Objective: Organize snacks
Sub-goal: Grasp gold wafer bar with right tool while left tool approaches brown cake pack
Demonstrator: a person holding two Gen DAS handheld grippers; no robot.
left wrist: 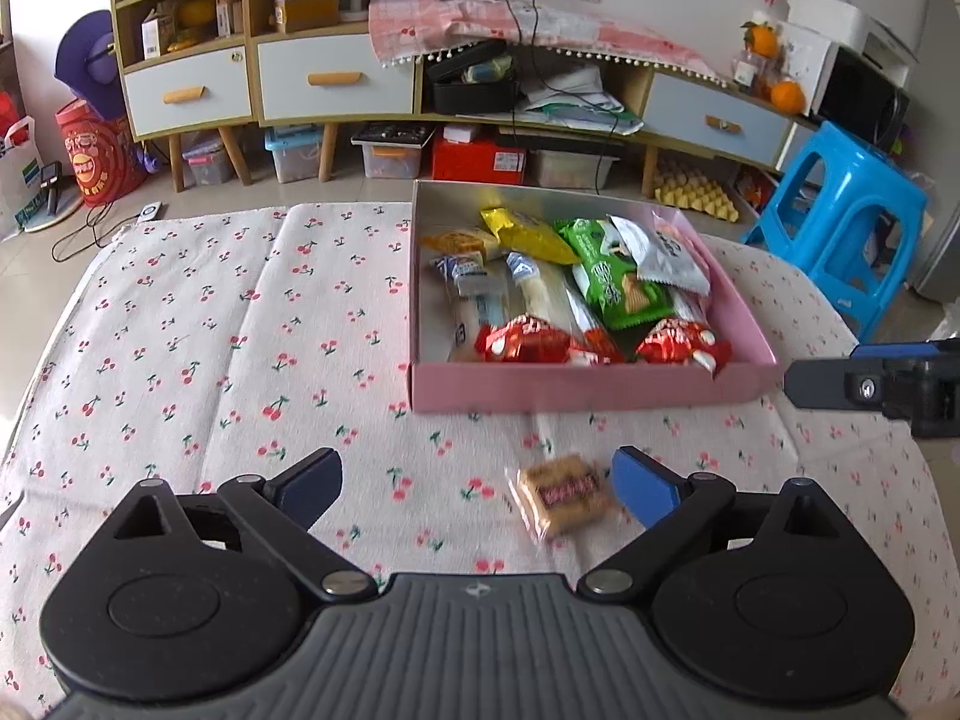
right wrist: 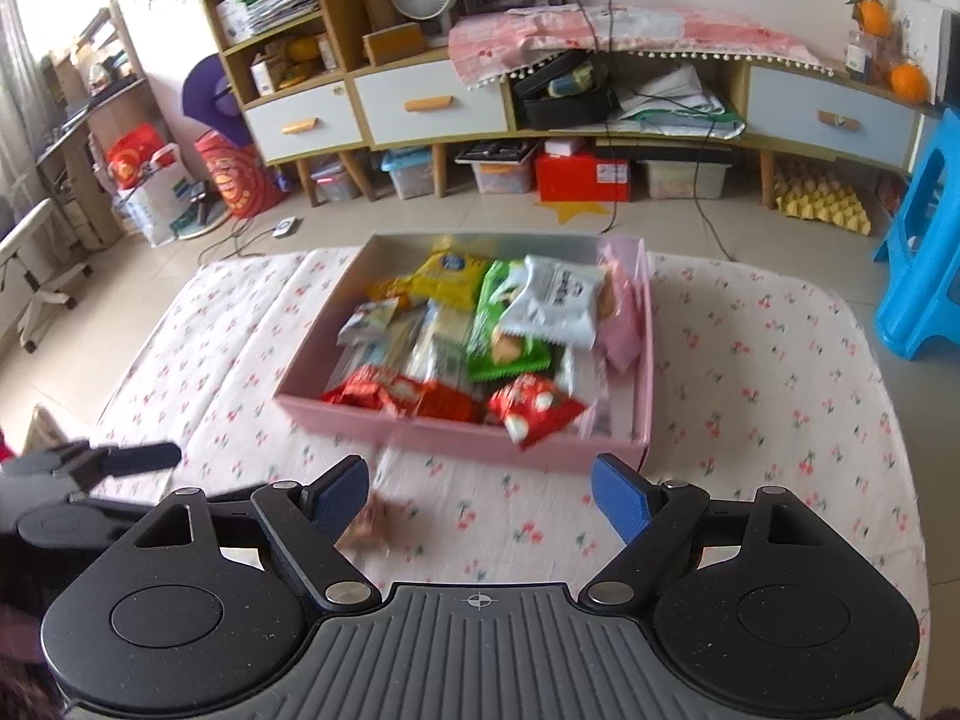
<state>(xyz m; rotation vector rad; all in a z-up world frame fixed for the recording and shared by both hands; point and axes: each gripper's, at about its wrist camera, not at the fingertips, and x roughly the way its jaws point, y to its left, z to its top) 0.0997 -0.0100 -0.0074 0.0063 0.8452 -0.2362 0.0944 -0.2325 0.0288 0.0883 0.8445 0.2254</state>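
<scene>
1. left gripper (left wrist: 477, 483) wide open, empty; biscuit pack (left wrist: 563, 495) just inside blue pad, flat on cherry cloth (left wrist: 210, 330).
2. right gripper (right wrist: 479, 495) wide too, holding nothing.
3. pink box (left wrist: 591, 387) near, already full of snacks.
4. prob light, crinkly, crumbly: pinch across short sides, gently.

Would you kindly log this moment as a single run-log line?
left tool: open, empty | right tool: open, empty | pink box: holds snacks | biscuit packet: on cloth, outside box
</scene>
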